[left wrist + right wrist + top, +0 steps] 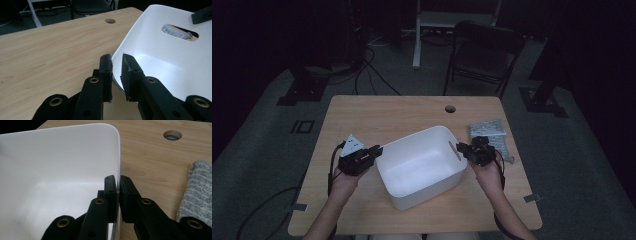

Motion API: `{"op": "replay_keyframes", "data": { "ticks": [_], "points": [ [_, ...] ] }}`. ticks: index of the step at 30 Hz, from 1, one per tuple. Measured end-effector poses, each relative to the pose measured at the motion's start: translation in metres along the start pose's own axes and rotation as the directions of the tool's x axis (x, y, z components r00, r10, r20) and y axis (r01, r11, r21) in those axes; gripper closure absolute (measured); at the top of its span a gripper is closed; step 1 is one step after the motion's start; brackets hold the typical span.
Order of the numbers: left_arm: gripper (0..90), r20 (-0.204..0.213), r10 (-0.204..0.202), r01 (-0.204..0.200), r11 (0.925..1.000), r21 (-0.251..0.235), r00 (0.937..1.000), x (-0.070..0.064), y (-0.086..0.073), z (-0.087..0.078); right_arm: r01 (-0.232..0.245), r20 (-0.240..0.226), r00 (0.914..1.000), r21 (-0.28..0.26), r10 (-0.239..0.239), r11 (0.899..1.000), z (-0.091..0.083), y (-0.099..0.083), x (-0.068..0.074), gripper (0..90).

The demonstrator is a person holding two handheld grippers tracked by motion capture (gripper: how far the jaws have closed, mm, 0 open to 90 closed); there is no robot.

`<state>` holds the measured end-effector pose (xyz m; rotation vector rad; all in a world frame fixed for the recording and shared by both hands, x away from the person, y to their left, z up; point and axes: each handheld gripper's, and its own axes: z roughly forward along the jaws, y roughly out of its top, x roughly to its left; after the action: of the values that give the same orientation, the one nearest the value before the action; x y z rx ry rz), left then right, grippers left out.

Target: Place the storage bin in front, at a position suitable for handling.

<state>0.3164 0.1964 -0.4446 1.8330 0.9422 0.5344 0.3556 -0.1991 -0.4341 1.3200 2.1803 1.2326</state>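
Two grippers on the white bin (422,165): right gripper (118,192) clamped on its rim, left gripper (116,75) slightly open astride it.

White tub, black grippers, pale wood

The tub (422,165) is plain white; the table (377,115) light wood grain; the towel (200,192) grey with faint stripes; both grippers' jaws black.

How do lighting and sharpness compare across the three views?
High view: dim, dark surroundings, white bin brightest. Left gripper view: evenly lit, soft sheen inside the bin, near jaws slightly soft. Right gripper view: bright, table grain sharp, grey towel a bit blurred.
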Motion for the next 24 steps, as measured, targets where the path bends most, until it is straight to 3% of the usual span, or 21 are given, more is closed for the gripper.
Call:
{"op": "replay_keyframes", "data": {
  "ticks": [9,14,16,20,24],
  "points": [
    [77.1,-0.013,0.016,-0.016,0.9999,-0.003,0.9998,-0.005,-0.0009,-0.0007,0.009,0.017,0.9998,0.018,-0.009,1.0,0.0057,0.0074,-0.0039,87.0],
    [75.3,0.004,-0.01,0.01,0.9999,0.0,0.9999,-0.0038,-0.0009,-0.0005,0.002,0.017,0.9999,0.018,-0.002,1.0,0.006,0.0078,-0.0038,86.8],
    [67.2,0.014,-0.028,0.028,0.9995,0.012,0.9995,-0.0019,-0.0014,-0.0001,0.002,0.018,0.9998,0.018,-0.003,1.0,0.0056,0.0076,-0.0034,86.9],
    [58.7,0.003,-0.023,0.023,0.9995,0.019,0.9997,-0.0014,-0.0014,-0.0012,-0.003,0.018,0.9998,0.016,0.003,1.0,0.0043,0.0063,-0.0028,86.8],
    [47.4,0.0,-0.052,0.052,0.9982,0.028,0.9986,-0.0005,-0.0029,0.0001,-0.002,0.016,0.9999,0.013,0.002,1.0,0.0035,0.0052,-0.0031,86.6]
  ]
}}
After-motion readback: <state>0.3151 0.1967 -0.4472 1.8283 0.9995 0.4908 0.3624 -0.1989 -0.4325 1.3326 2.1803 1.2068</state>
